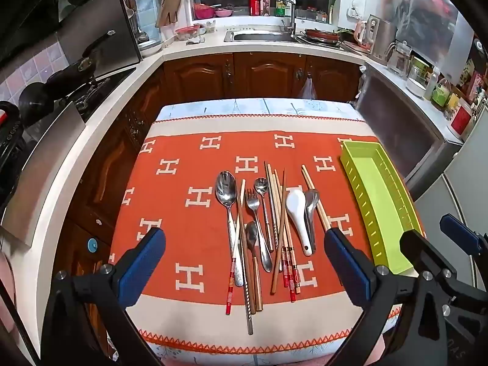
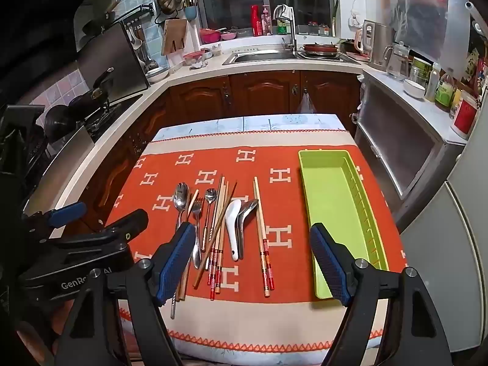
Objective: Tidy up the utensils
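Observation:
Several utensils lie in a loose pile on the orange cloth point(image 1: 189, 244): a large metal spoon point(image 1: 226, 192), a fork point(image 1: 253, 204), a white ceramic spoon point(image 1: 297, 210), wooden chopsticks point(image 1: 282, 228). To their right stands an empty lime-green tray point(image 1: 376, 195). My left gripper point(image 1: 244, 253) hangs open above the pile's near end, holding nothing. In the right wrist view the white spoon point(image 2: 232, 216) and chopsticks point(image 2: 263, 238) lie left of the tray point(image 2: 332, 201). My right gripper point(image 2: 253, 244) is open and empty, between pile and tray.
The cloth-covered table point(image 2: 244, 326) stands in a kitchen. Wooden cabinets point(image 1: 262, 73) and a counter with a sink point(image 1: 259, 35) run behind it. A stove with pans point(image 1: 82, 70) is on the left, a metal appliance point(image 2: 399, 158) and a fridge point(image 2: 457, 244) on the right.

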